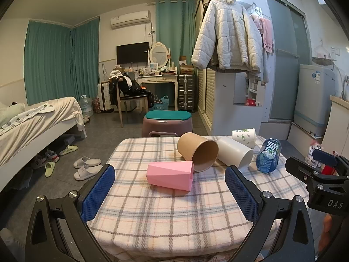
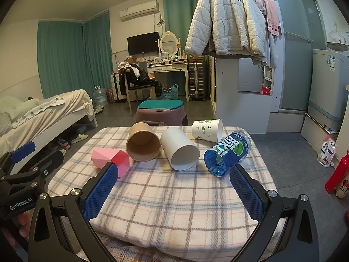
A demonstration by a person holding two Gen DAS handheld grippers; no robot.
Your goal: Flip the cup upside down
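Observation:
Several cups lie on their sides on the checked tablecloth (image 1: 170,214): a pink faceted cup (image 1: 171,175) (image 2: 110,160), a brown paper cup (image 1: 197,151) (image 2: 142,145), a plain white cup (image 1: 235,154) (image 2: 180,151), a white cup with green print (image 1: 243,137) (image 2: 207,130) and a blue printed cup (image 1: 268,158) (image 2: 226,155). My left gripper (image 1: 170,187) is open and empty, short of the pink cup. My right gripper (image 2: 172,187) is open and empty, short of the white and blue cups. It also shows at the right in the left wrist view (image 1: 316,170).
A purple stool with a teal cushion (image 1: 167,123) stands just beyond the table. A bed (image 1: 37,122) is at the left with slippers (image 1: 87,168) on the floor. A wardrobe with a hanging jacket (image 1: 226,37) is at the right. A red bottle (image 2: 337,172) stands on the floor at the right.

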